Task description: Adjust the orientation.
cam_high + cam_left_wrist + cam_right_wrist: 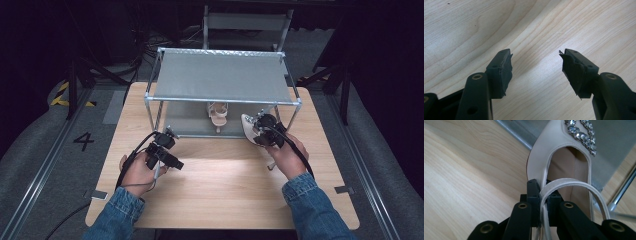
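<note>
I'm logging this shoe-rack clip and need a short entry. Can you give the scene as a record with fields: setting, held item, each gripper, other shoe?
setting: wooden table with a metal shoe rack
held item: cream high-heeled shoe with a rhinestone buckle
right gripper: shut on the shoe's side edge and strap, toe toward the rack
left gripper: open, nothing between the jaws, over bare table
other shoe: matching shoe on the lower shelf

- Dim room around the brightly lit wooden table (225, 190), with a pale glare patch at its centre
- Gripper views sharp on the wood grain; near jaws slightly soft
- High view soft overall
</note>
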